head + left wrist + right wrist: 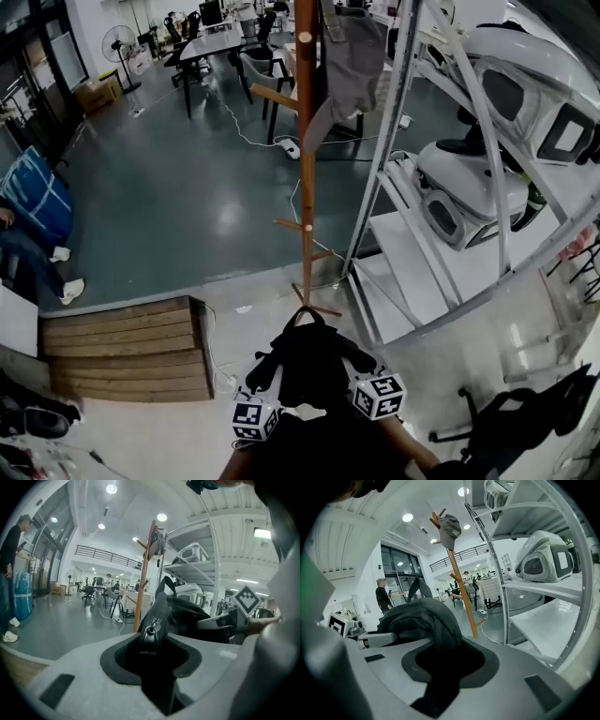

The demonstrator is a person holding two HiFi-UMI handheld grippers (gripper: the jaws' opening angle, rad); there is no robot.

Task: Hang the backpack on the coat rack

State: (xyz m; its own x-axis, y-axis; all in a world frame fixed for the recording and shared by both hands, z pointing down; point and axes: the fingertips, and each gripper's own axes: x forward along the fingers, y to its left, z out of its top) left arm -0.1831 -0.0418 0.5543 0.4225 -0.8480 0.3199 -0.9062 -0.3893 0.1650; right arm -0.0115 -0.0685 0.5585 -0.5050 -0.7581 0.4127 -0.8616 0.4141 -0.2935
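- Grips a fold of the black backpack (178, 613) beside a metal zip pull (151, 632) with the left gripper (151, 645), jaws clamped on the fabric.
- Pinches a thick bunched roll of the same pack in the right gripper (440, 653), jaws likewise closed on it.
- Carries the load slung between both grippers, carry loop (307, 316) foremost.
- Faces the wooden coat rack (306, 187) dead ahead, pole upright, neither gripper clearly nearer.
- Probably calls for a lift: bare peg (275, 96) juts out high on the pole, well above the loop, with a grey cap (352, 56) already at the top.
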